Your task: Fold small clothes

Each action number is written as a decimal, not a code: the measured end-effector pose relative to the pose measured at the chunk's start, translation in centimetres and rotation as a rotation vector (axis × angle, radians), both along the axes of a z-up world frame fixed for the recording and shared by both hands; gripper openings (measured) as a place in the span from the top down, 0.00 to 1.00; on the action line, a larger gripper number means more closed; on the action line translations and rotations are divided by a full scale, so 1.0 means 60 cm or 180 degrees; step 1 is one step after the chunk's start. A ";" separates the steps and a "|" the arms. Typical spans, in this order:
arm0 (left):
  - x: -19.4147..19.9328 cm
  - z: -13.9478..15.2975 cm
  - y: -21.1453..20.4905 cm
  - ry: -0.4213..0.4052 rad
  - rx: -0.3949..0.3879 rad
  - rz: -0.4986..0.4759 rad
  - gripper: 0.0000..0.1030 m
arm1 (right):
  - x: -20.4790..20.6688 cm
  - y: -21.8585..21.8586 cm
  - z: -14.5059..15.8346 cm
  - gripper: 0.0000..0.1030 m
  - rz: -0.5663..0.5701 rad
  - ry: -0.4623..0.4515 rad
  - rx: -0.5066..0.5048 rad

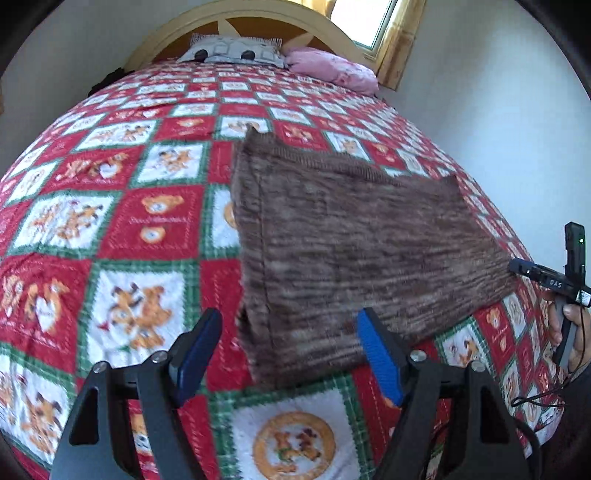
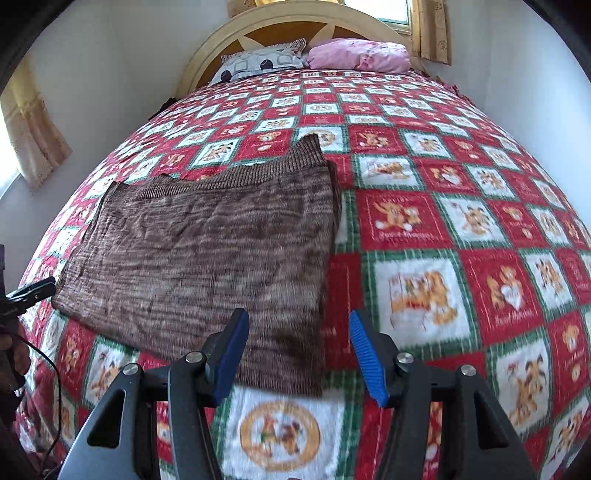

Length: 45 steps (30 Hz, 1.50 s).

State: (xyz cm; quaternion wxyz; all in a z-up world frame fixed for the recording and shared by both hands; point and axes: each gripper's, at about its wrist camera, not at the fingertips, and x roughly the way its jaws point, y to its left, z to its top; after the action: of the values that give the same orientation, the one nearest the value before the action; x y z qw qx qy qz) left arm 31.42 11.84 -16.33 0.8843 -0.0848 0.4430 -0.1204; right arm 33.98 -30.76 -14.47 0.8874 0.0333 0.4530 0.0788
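A brown knitted garment (image 1: pixel 351 236) lies flat on the bed, folded into a rough rectangle; it also shows in the right wrist view (image 2: pixel 207 251). My left gripper (image 1: pixel 290 325) is open and empty, just above the garment's near left corner. My right gripper (image 2: pixel 295 325) is open and empty, over the garment's near right corner. In the left wrist view the right gripper's tip (image 1: pixel 517 265) shows by the garment's right edge. In the right wrist view the left gripper's tip (image 2: pixel 35 290) shows by the garment's left edge.
The bed carries a red, white and green teddy-bear quilt (image 1: pixel 122 229), also seen in the right wrist view (image 2: pixel 443 229). A grey patterned pillow (image 1: pixel 232 51) and a pink pillow (image 1: pixel 332 68) lie by the wooden headboard (image 2: pixel 295 18). White walls stand on both sides.
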 end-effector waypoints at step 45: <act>-0.004 -0.021 0.028 -0.0117 -0.0440 0.0261 0.57 | -0.054 -0.018 -0.018 0.40 -0.0019 -0.0206 0.0463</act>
State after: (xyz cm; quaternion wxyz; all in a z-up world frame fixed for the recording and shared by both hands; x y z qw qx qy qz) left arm 31.15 13.53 -17.60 0.8885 -0.1615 0.4135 -0.1159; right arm 30.74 -31.82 -15.58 0.8970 0.0965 0.4171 0.1099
